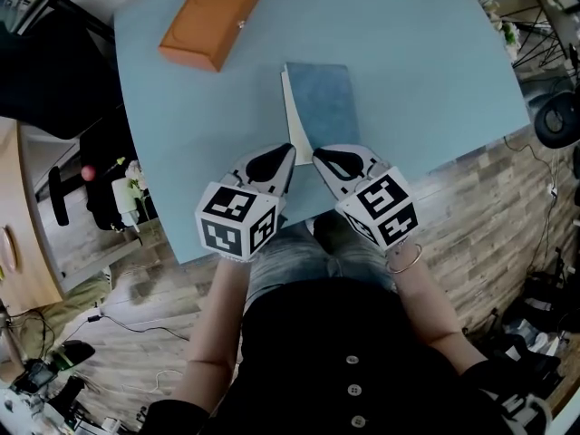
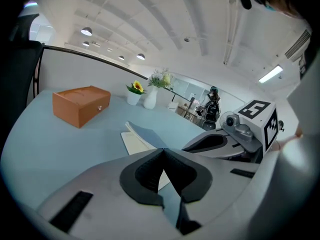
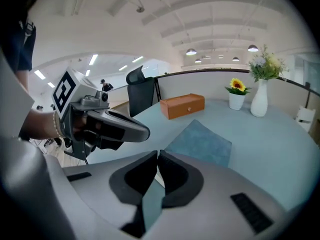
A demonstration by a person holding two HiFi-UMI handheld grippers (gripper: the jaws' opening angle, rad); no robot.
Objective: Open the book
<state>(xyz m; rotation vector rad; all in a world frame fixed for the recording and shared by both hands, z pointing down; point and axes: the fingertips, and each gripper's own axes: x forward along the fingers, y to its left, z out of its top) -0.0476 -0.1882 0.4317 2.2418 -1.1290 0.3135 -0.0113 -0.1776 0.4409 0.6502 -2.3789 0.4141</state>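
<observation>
A book with a blue-grey cover lies on the blue table, its cover down and white page edges showing along its left side. My left gripper hovers just short of the book's near left corner, its jaws shut with nothing between them. My right gripper sits beside it at the book's near edge, also shut and empty. In the left gripper view the book lies just past the closed tips. The right gripper view shows the book ahead of its tips.
An orange box stands at the table's far left. A white vase and a small sunflower pot stand at the far side. A black chair is beyond the table. The table's near edge runs under my grippers.
</observation>
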